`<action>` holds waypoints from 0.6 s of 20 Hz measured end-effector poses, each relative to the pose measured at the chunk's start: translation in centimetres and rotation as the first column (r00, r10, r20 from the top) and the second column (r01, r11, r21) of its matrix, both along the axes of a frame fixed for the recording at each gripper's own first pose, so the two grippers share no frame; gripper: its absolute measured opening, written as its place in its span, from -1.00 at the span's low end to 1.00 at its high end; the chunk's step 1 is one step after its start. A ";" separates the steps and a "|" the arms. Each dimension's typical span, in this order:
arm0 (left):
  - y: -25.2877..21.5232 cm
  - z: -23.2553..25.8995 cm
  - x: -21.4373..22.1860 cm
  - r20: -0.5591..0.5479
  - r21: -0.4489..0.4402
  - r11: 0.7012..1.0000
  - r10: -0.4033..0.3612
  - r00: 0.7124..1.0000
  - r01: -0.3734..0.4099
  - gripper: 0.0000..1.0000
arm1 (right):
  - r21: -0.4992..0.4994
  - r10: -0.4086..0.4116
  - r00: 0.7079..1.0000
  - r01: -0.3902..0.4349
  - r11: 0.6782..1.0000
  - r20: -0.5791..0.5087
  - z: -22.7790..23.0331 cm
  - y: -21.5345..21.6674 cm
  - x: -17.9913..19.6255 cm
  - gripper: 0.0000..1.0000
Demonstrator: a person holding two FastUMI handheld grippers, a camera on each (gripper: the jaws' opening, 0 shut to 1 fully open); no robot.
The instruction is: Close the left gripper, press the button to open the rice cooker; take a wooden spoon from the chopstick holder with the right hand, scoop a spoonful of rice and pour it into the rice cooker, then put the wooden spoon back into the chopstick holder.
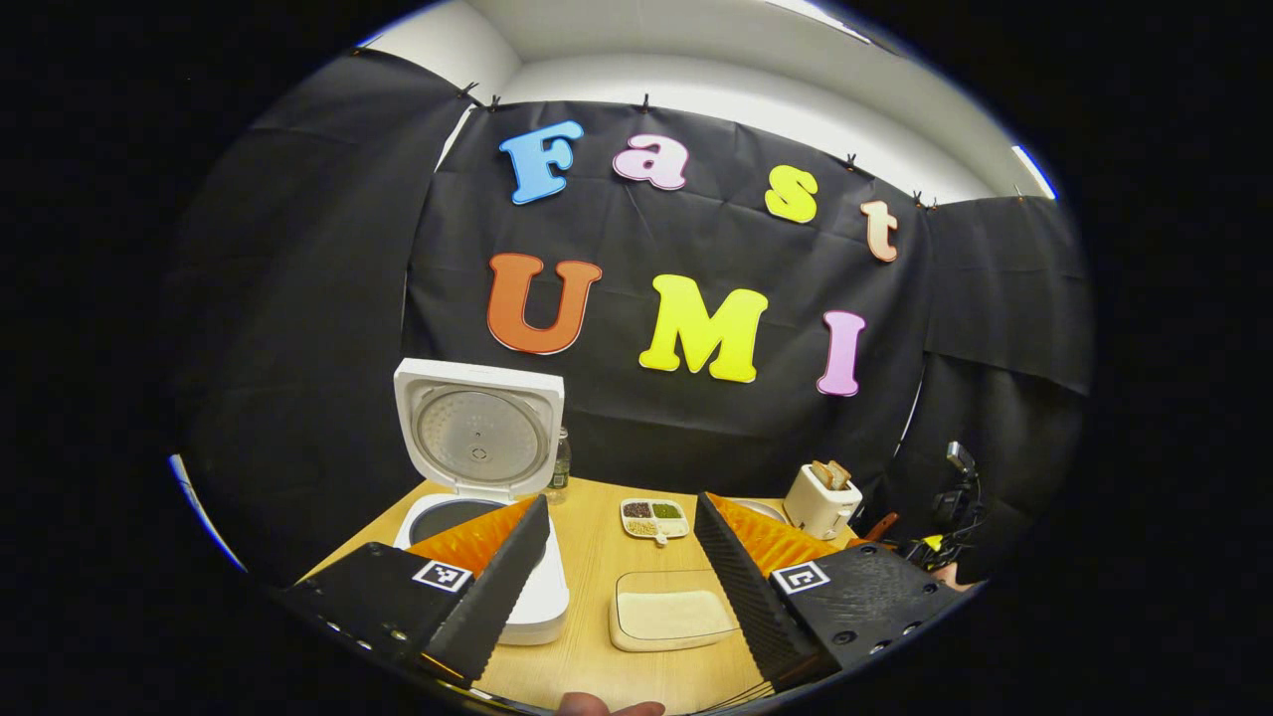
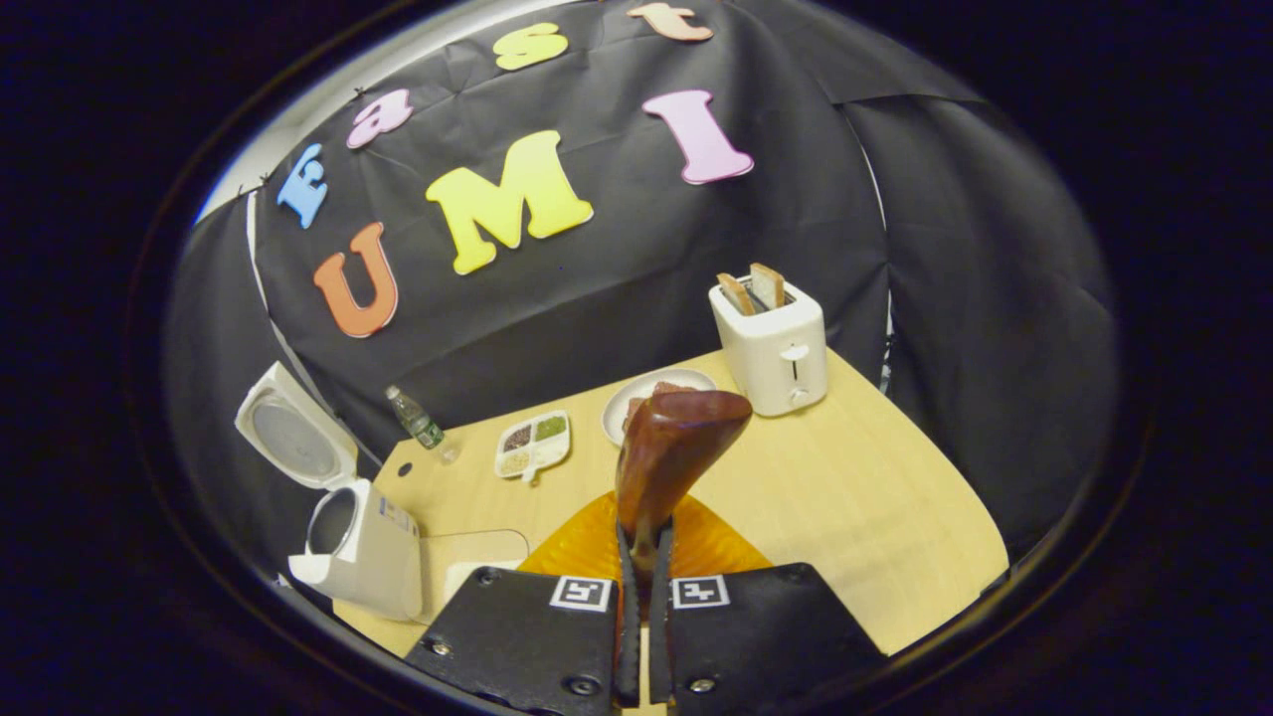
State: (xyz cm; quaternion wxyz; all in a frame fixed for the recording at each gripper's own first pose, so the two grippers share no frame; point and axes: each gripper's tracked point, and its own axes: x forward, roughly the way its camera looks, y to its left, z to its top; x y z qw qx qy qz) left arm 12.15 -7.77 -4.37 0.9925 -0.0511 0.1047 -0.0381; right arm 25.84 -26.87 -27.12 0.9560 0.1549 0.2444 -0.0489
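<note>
We record the left gripper (image 1: 619,587) with its fingers spread wide apart and nothing between them, poised above the pale wooden table (image 1: 587,557). Just beyond its left finger stands the white rice cooker (image 1: 537,597), its lid (image 1: 480,428) raised upright and the dark inner pot exposed. Between the fingers we see a shallow cream rectangular tray (image 1: 671,612) of white rice, and farther back a small white divided dish (image 1: 654,519) holding dark, green and pale grains. A clear plastic bottle (image 1: 560,465) stands beside the raised lid.

In the right gripper view, the right gripper (image 2: 641,557) has its fingers pressed together on the handle of a dark brown wooden spoon (image 2: 671,447); the bowl of the spoon stands upward, clear of the table. Behind it we note a white round plate (image 2: 636,393) and a white two-slot toaster (image 2: 771,343) with two slices of bread standing in it.

We find no legible brand or label on any appliance. Each gripper carries square black-and-white coded markers; these hold no readable text.
</note>
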 end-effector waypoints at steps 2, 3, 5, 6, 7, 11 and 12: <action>-0.2 -0.2 0.0 -0.012 0.015 1.000 0.014 1.000 -0.014 0.88 | -0.011 0.008 1.000 -0.008 1.000 -0.009 -1.5 -0.2 0.4 -0.82; -0.3 -0.5 -0.2 -0.021 0.022 1.000 0.019 1.000 -0.018 0.88 | -0.016 0.009 1.000 -0.009 1.000 -0.010 -2.1 -0.4 0.7 -0.82; -0.6 -0.4 -0.4 -0.030 0.033 0.999 0.026 0.999 -0.025 0.88 | -0.017 0.010 1.000 -0.010 1.000 -0.021 -3.5 -0.7 1.1 -0.82; -0.6 -0.5 -0.5 -0.033 0.039 0.999 0.035 0.999 -0.034 0.88 | -0.008 0.003 1.000 -0.003 1.000 -0.025 -4.1 -0.7 1.5 -0.82; -0.7 -0.5 -0.4 -0.037 0.043 0.998 0.039 0.999 -0.038 0.88 | 0.001 0.000 1.000 0.001 1.000 -0.030 -4.7 -0.7 1.7 -0.82; -0.9 -1.0 -0.9 -0.058 0.071 0.997 0.046 0.997 -0.042 0.89 | 0.020 -0.003 0.999 0.004 1.000 -0.039 -6.6 -0.1 2.2 -0.80; -1.0 -0.8 -1.1 -0.058 0.074 0.996 0.047 0.997 -0.042 0.88 | 0.015 -0.008 0.999 0.009 1.000 -0.036 -6.7 -0.2 2.4 -0.78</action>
